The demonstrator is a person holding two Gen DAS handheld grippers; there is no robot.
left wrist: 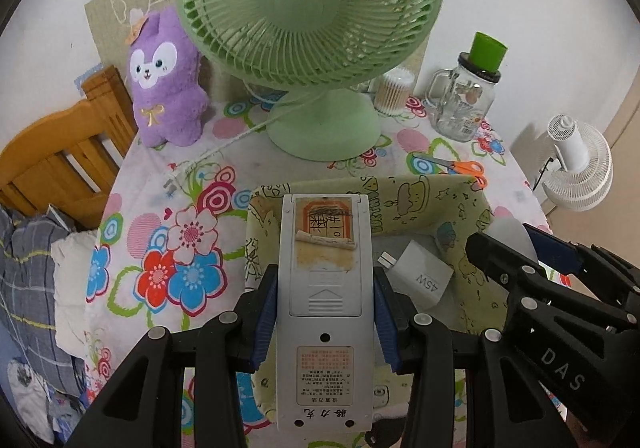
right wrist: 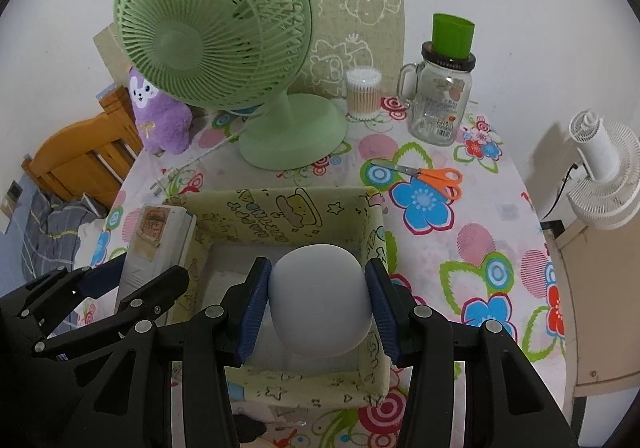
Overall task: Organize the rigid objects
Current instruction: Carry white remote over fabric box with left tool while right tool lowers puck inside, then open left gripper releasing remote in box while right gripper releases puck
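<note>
My left gripper (left wrist: 325, 312) is shut on a grey remote control (left wrist: 325, 288), held back side up over the left wall of a pale green cartoon-print fabric box (left wrist: 420, 200). A white 45W charger (left wrist: 424, 274) lies inside the box. My right gripper (right wrist: 318, 294) is shut on a smooth white rounded object (right wrist: 320, 296) and holds it above the inside of the box (right wrist: 288, 208). The remote (right wrist: 160, 244) and the left gripper (right wrist: 100, 284) show at the box's left side in the right wrist view.
On the flowered tablecloth (right wrist: 460, 248) stand a green desk fan (left wrist: 312, 28), a purple plush toy (left wrist: 164, 80), a cotton-swab tub (right wrist: 362, 94) and a glass jar with a green cup on top (right wrist: 440, 96). Orange scissors (right wrist: 432, 178) lie behind the box. A wooden bed frame (left wrist: 60, 164) is at the left, a white fan (right wrist: 608, 176) at the right.
</note>
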